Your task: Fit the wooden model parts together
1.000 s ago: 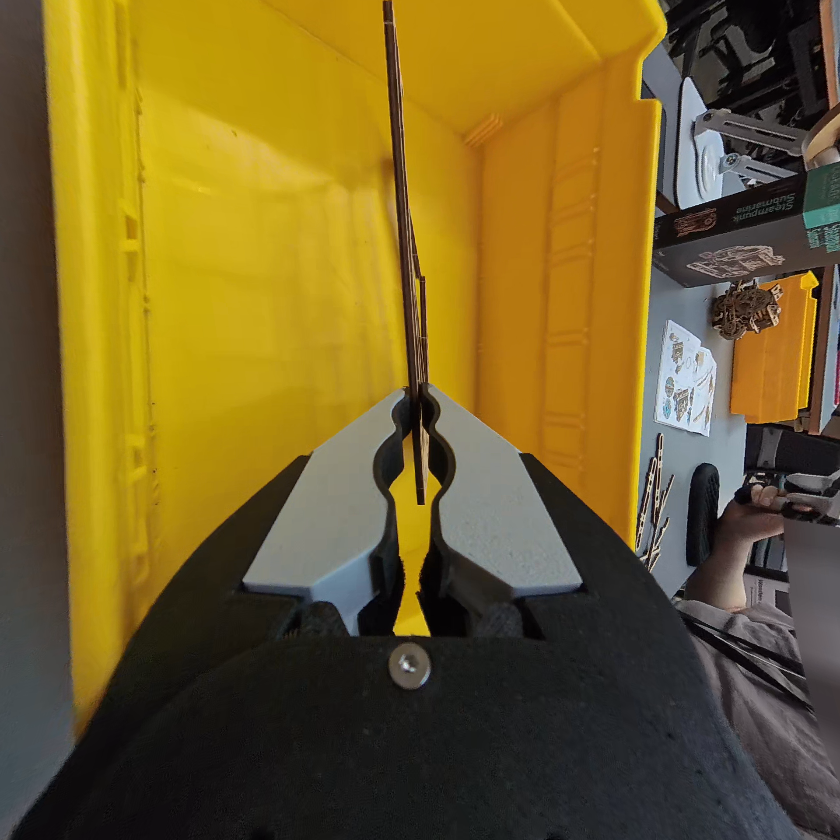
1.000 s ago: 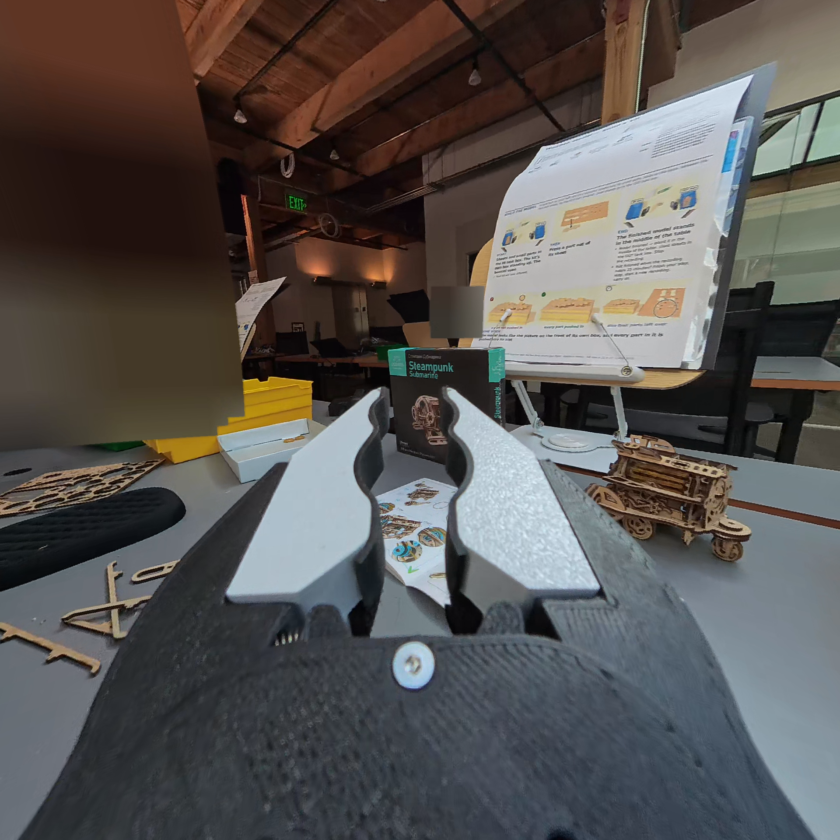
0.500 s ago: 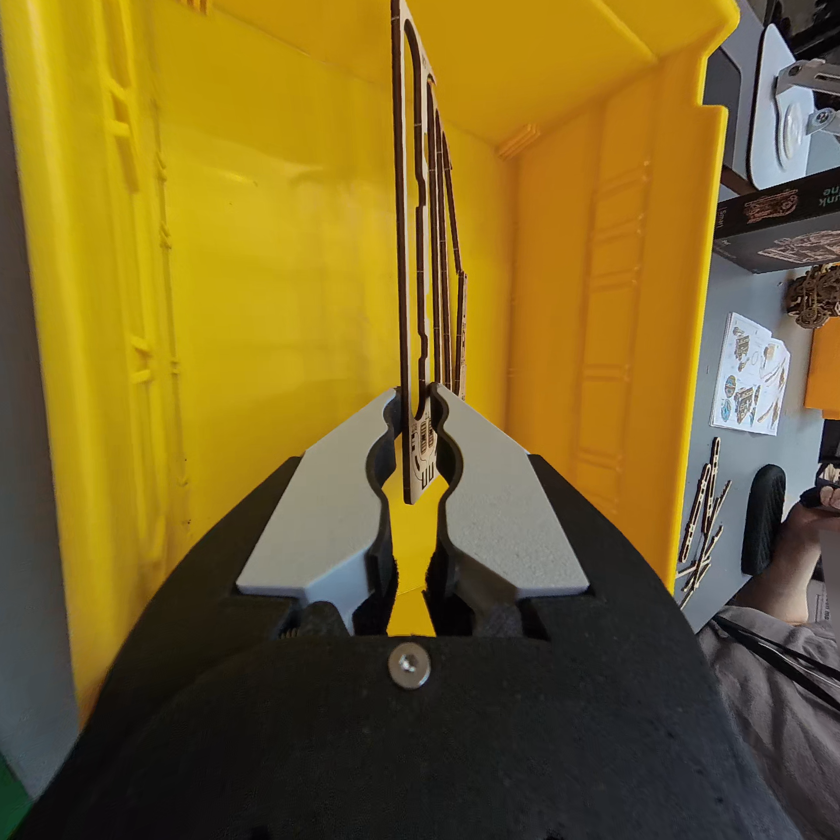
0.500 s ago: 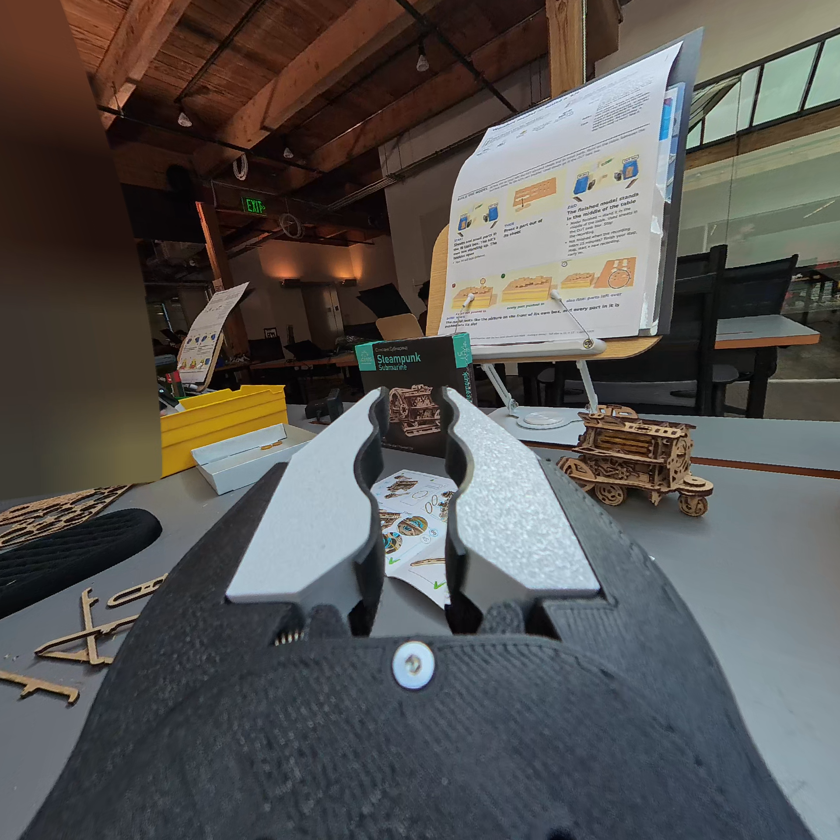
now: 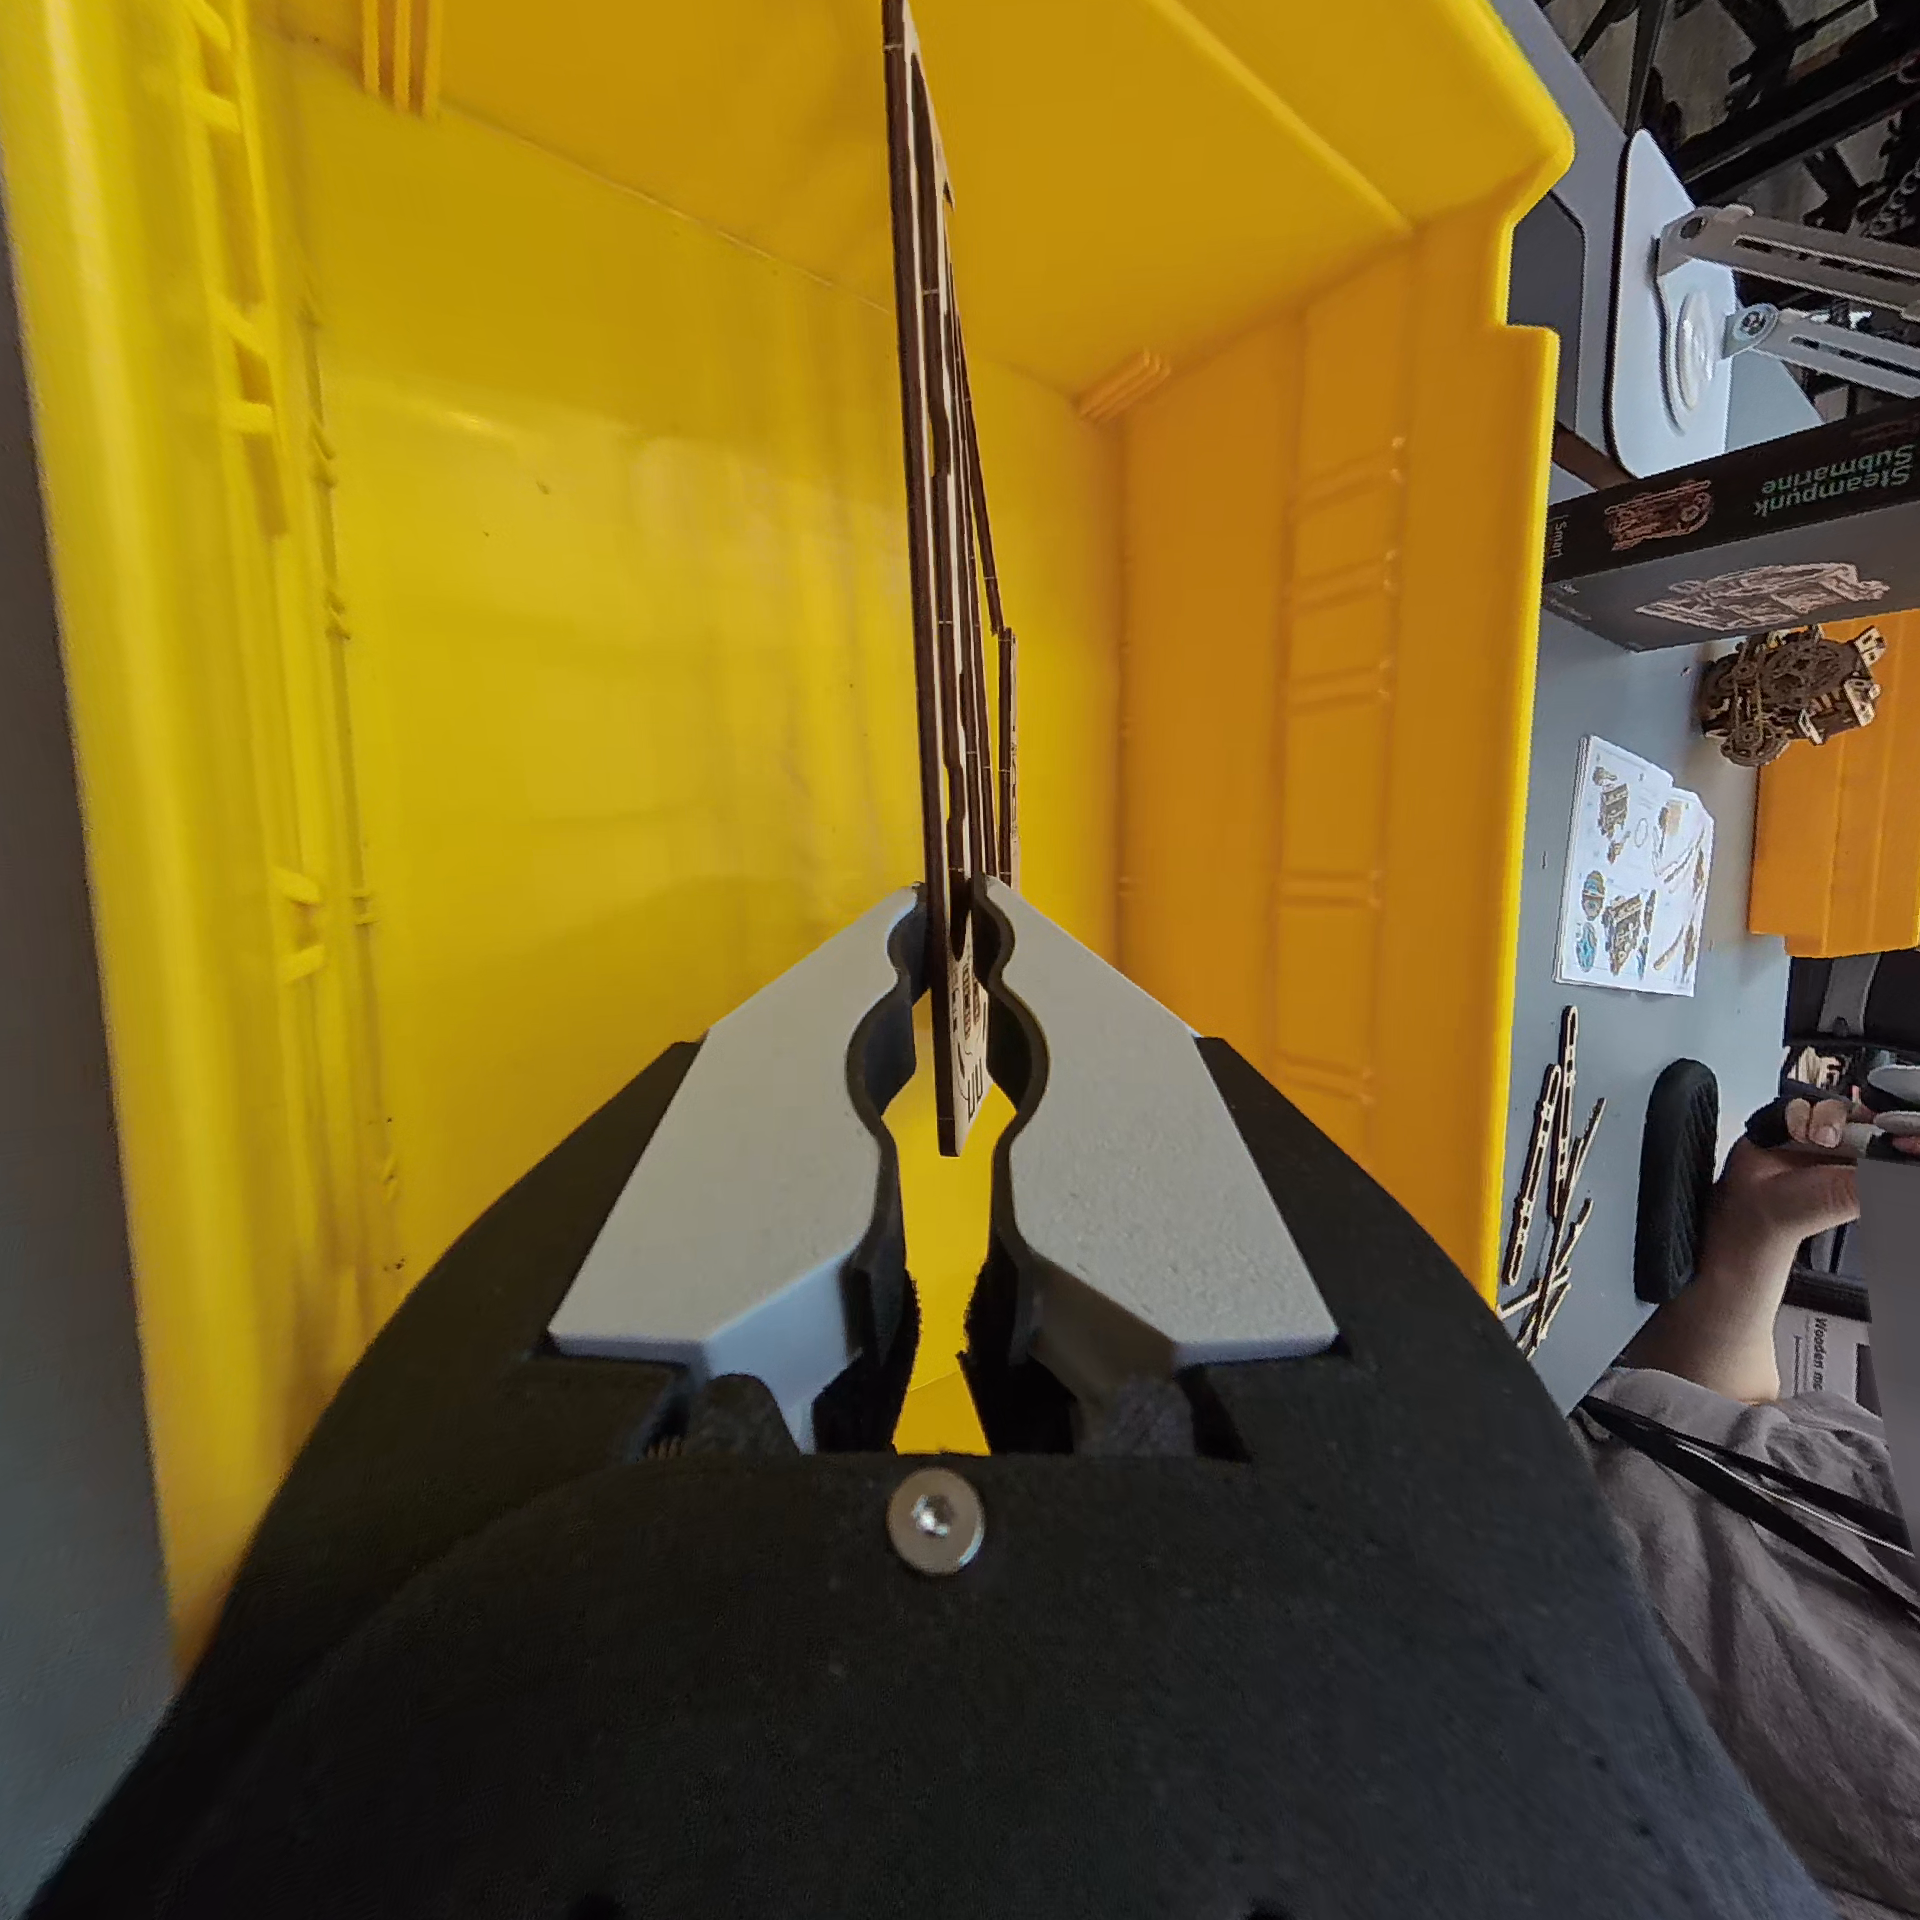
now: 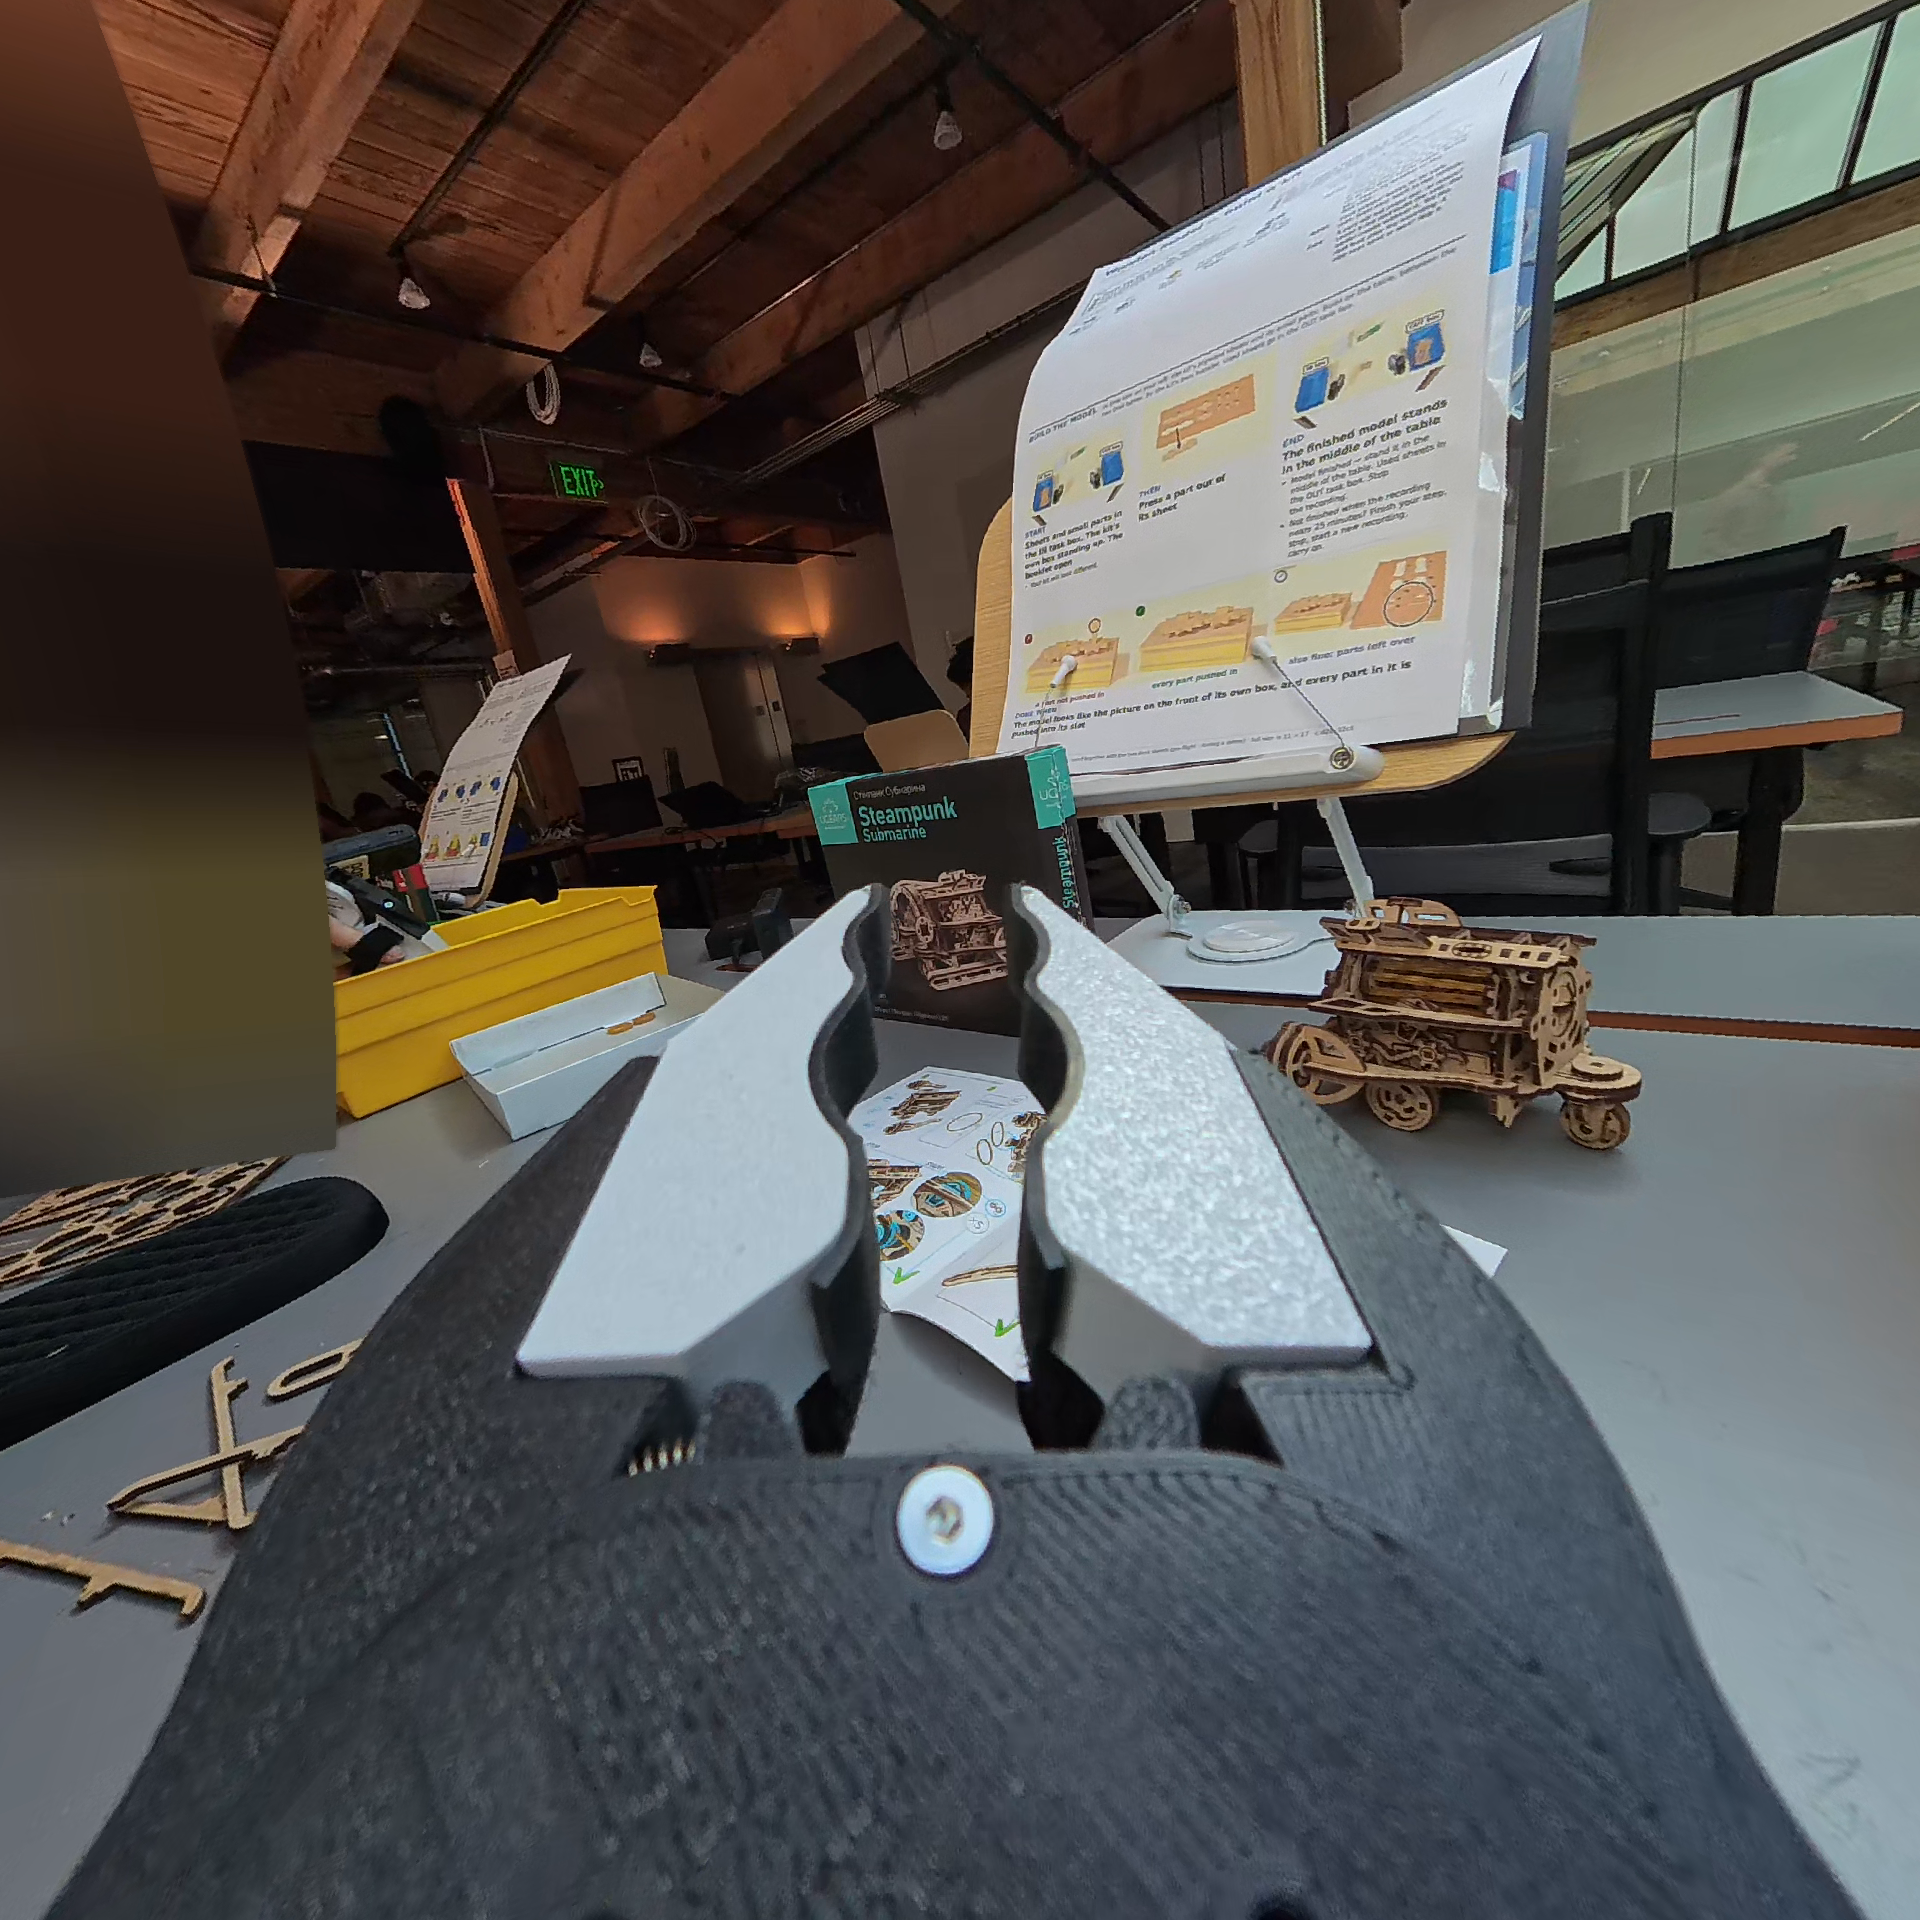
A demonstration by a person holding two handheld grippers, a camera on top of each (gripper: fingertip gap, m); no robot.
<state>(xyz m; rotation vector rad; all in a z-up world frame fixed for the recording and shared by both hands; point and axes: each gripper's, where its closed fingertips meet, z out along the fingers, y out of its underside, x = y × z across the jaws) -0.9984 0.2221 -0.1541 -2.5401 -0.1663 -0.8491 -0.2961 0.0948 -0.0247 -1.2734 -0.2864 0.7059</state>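
Wooden sheet (image 5: 951,623): thin, cut through with slots, seen edge-on, pinched at its near end between the tips of the left gripper (image 5: 948,906). It stands inside the yellow bin (image 5: 582,644), clear of both side walls, more room on the left. Right gripper (image 6: 940,906): fingers narrowly parted, nothing between them, above the grey table (image 6: 1714,1247). Ahead: leaflet (image 6: 940,1195), dark box (image 6: 940,883), finished wooden model (image 6: 1455,1013) to the right, loose wooden strips (image 6: 208,1455) to the left.
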